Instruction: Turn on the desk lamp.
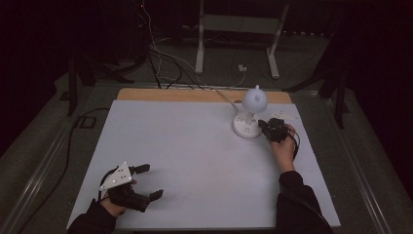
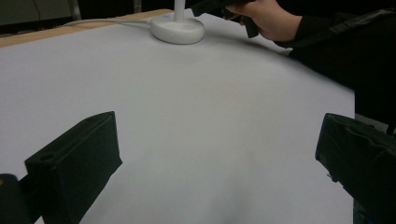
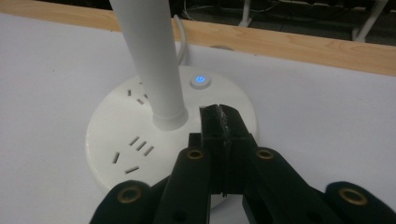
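Black right gripper (image 3: 223,122), jaws clenched on nothing, sat over lamp base (image 3: 116,140); lit power button (image 3: 200,80) lay just beyond its tips, beside upright stem (image 3: 149,60). Left gripper (image 1: 146,183), jaws released, rested well apart from lamp base, near table edge

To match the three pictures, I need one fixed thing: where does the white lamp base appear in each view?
High view: lamp base, right of centre, far side, beside the right gripper.
Left gripper view: top centre.
Right gripper view: centre left, under the shut jaws.
Shared landmark: wooden table edge.
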{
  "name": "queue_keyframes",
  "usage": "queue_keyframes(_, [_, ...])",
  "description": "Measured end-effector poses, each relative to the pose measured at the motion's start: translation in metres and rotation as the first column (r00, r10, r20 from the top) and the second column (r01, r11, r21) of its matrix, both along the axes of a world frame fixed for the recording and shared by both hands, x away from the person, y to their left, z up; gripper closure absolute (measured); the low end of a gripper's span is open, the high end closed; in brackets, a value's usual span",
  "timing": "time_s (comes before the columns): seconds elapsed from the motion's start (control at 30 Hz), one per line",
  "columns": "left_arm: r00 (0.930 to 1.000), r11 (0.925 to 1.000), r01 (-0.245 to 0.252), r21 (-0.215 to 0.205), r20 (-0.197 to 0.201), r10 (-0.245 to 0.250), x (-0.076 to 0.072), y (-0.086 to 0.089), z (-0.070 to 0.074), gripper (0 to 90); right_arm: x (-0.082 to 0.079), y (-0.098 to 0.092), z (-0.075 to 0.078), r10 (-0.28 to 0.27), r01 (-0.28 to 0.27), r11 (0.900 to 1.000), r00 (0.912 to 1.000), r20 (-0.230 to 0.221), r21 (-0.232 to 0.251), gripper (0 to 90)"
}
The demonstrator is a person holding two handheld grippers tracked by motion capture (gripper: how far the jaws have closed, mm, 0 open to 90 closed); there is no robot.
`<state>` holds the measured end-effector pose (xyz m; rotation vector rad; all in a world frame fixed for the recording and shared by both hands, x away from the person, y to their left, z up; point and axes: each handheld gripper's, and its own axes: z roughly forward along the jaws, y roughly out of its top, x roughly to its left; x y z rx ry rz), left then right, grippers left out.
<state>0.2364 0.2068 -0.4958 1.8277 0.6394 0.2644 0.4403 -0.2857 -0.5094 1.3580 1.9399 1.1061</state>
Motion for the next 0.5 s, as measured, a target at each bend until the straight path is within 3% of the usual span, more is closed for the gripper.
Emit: queue_keyframes(0.5, [1.0000,1.0000,0.000,0.005,-0.003,0.000,0.0000,-0.0001,-0.0003,0.4,0.0009,0.0025,-0.0057,0.005,-0.005,1.000,1.0000,-0.007,-0.007,90.0])
